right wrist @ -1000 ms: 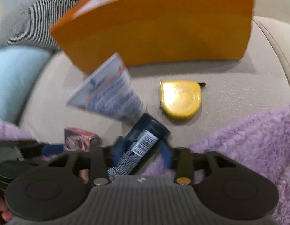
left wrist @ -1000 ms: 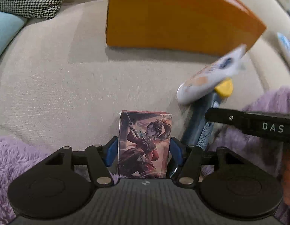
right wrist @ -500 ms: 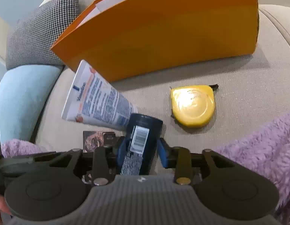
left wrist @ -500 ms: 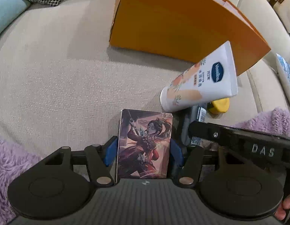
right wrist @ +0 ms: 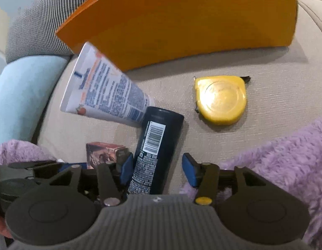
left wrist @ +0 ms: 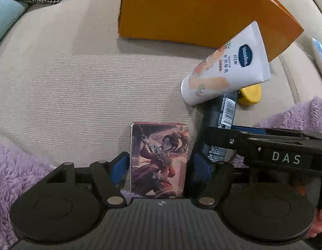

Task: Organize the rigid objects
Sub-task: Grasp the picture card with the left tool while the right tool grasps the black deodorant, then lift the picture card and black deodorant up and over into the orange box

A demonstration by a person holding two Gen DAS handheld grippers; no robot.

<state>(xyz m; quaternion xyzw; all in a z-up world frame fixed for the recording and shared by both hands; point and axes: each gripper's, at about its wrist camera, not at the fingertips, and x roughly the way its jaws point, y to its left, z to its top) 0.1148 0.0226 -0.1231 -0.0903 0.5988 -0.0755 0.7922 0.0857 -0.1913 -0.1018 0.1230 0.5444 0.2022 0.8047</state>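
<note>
A card box (left wrist: 159, 158) with a painted figure stands on the beige sofa seat (left wrist: 77, 83) between the pads of my left gripper (left wrist: 159, 164). Its jaws are opening and thin gaps show on both sides of the box. A dark can with a barcode (right wrist: 156, 145) lies on the seat between the pads of my right gripper (right wrist: 159, 170). These jaws are opening too, and the right pad stands clear of the can. A white lotion tube (right wrist: 104, 87) leans on the can's far end. The can (left wrist: 223, 114) and tube (left wrist: 227, 66) also show right of the card box.
An orange box (right wrist: 181, 20) stands behind the objects. A yellow tape measure (right wrist: 221, 100) lies right of the can. Purple fluffy blanket (right wrist: 275, 156) covers the near seat on both sides. A houndstooth cushion (right wrist: 35, 25) and a light blue cushion (right wrist: 21, 91) sit at the left.
The right jaws have spread off the dark can, and the left jaws have widened off the card box. The lotion tube, blurred a second ago, now rests still against the can.
</note>
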